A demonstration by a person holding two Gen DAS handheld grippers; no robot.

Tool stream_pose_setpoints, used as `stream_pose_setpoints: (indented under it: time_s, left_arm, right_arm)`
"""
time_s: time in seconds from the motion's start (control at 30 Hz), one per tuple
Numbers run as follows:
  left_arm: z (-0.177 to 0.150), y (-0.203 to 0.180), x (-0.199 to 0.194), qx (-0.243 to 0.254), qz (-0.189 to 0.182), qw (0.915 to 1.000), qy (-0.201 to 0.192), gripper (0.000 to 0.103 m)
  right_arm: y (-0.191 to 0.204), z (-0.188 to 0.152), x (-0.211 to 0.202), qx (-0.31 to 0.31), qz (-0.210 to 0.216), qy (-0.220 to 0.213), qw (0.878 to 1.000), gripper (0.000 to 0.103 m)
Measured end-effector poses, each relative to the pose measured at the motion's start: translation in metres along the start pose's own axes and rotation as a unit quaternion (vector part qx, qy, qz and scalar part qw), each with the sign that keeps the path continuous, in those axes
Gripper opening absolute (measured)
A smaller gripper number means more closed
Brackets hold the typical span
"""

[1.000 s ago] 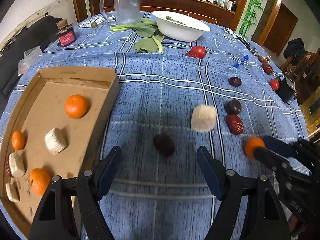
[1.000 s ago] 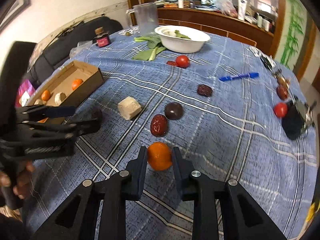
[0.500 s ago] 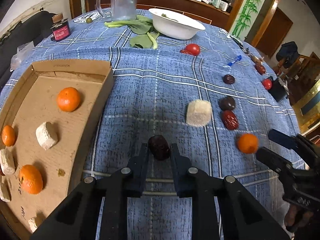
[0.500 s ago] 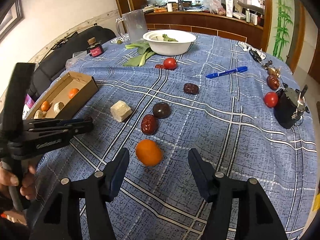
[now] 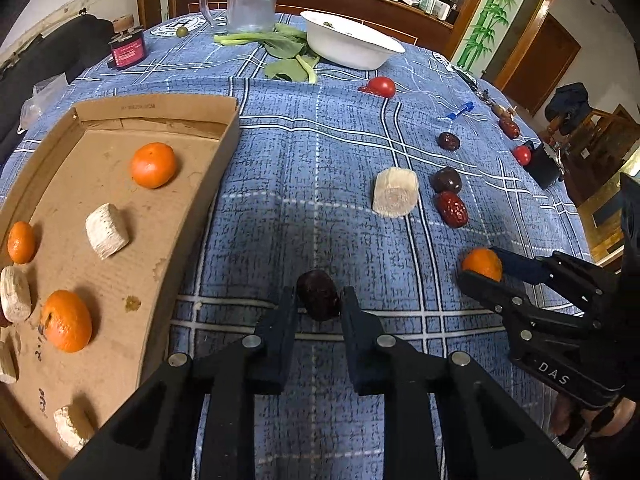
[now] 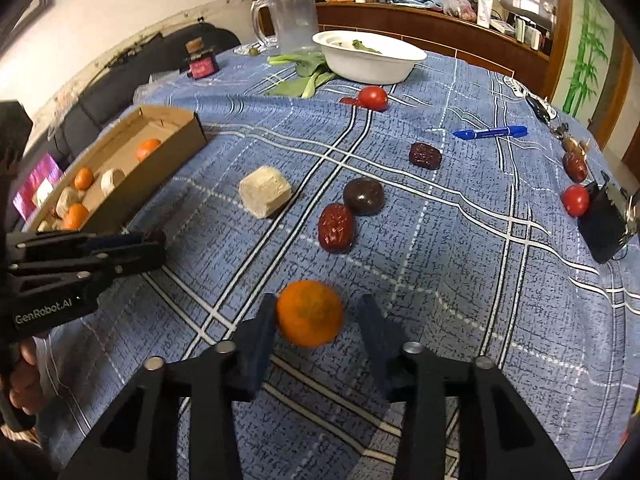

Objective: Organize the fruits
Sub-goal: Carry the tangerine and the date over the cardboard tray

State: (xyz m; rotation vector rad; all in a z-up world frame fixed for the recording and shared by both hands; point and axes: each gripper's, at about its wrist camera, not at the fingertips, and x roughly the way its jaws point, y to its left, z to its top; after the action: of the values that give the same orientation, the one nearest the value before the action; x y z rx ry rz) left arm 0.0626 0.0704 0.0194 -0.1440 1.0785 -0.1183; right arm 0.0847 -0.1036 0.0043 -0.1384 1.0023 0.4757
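My left gripper (image 5: 318, 300) is shut on a dark date (image 5: 318, 295) just above the blue checked cloth, right of the cardboard tray (image 5: 228, 140). The tray holds three oranges (image 5: 153, 165) and several pale chunks (image 5: 107, 231). My right gripper (image 6: 316, 320) is open around an orange (image 6: 310, 313); its left finger touches the fruit, the right finger stands apart. The orange also shows in the left wrist view (image 5: 482, 264). On the cloth lie a pale chunk (image 6: 265, 191), a red date (image 6: 336, 227), a dark plum (image 6: 363, 196) and another date (image 6: 425, 155).
A white bowl (image 6: 370, 60), greens (image 6: 304, 76), a glass jug (image 6: 292, 20), a small red jar (image 6: 201, 65) stand at the far side. Red tomatoes (image 6: 373, 98) (image 6: 575, 199), a blue pen (image 6: 490, 132) and a black object (image 6: 604, 216) lie right.
My left gripper closed on the dark date and holds it. My right gripper let go of the orange, opened wide, and has now moved back around it with the jaws narrower.
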Motion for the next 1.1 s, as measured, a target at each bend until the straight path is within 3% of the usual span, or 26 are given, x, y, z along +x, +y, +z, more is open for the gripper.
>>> stream_pose_setpoints:
  time_s: [0.07,0.17,0.77,1.1]
  left_arm:
    - [-0.001,0.001,-0.001,0.002,-0.002,1.0000,-0.002,0.020]
    - [-0.002,0.003,0.000,-0.002,-0.005,1.0000,0.002,0.020]
    - [-0.034,0.001,-0.055,0.042,-0.042,0.9979,-0.023,0.021]
    - [-0.036,0.026,-0.088,0.032,-0.040,0.9973,-0.052,0.021]
  right_arm:
    - [0.004,-0.002,-0.002,-0.005,-0.004,0.003,1.000,0.033]
    - [0.012,-0.005,-0.003,-0.017,-0.029,-0.002,0.999,0.032]
    - [0.036,-0.042,-0.064,0.059,-0.062,-0.027,0.996,0.033]
    - [0.064,-0.036,-0.068,0.055,-0.060,-0.031,0.996,0.033]
